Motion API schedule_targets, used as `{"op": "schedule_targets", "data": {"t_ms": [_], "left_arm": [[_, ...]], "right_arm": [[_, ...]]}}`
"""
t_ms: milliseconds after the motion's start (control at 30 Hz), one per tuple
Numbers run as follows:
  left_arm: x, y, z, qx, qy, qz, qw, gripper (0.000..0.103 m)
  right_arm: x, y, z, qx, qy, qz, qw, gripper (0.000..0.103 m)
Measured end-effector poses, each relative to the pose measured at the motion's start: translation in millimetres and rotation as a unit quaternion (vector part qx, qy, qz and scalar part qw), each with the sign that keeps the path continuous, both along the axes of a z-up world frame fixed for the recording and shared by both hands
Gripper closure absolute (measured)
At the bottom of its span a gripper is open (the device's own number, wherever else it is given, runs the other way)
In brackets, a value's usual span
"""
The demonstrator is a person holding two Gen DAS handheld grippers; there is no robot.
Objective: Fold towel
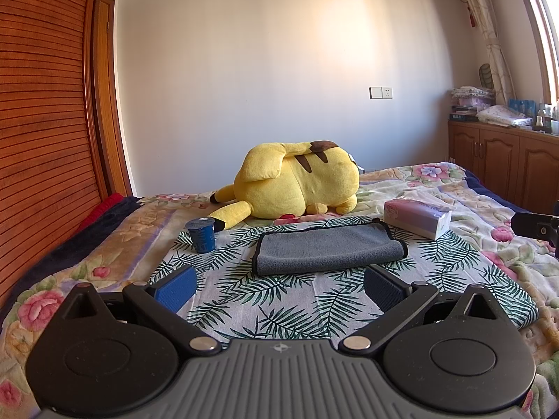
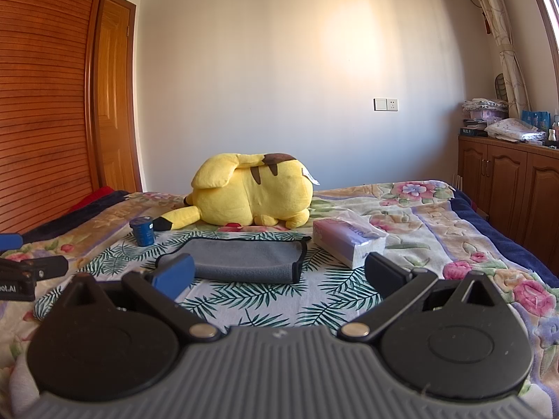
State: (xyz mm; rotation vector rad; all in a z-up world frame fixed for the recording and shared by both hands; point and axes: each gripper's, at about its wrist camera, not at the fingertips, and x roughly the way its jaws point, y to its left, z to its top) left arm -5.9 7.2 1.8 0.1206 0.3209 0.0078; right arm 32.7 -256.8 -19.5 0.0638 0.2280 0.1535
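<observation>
A grey towel (image 1: 328,248) with black edging lies folded over on a leaf-print cloth (image 1: 279,300) on the bed; it also shows in the right wrist view (image 2: 244,260). My left gripper (image 1: 279,288) is open and empty, just short of the towel's near edge. My right gripper (image 2: 279,274) is open and empty, in front of the towel's near right part. The left gripper's side shows at the left edge of the right wrist view (image 2: 21,265). The right gripper's tip shows at the right edge of the left wrist view (image 1: 538,227).
A yellow plush toy (image 1: 297,185) lies behind the towel. A blue cup (image 1: 201,235) stands to the towel's left. A tissue pack (image 1: 417,216) lies to its right. A floral blanket (image 1: 489,244) covers the bed. A wooden cabinet (image 1: 506,164) stands at right.
</observation>
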Motion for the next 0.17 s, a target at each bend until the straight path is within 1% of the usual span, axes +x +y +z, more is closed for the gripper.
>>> {"op": "schedule_targets", "data": {"t_ms": [167], "left_arm": [[0.0,-0.1,0.1,-0.001,0.0,0.0,1.0,0.0]], "right_arm": [[0.1,0.0,0.0,0.0,0.0,0.0,1.0,0.0]]}}
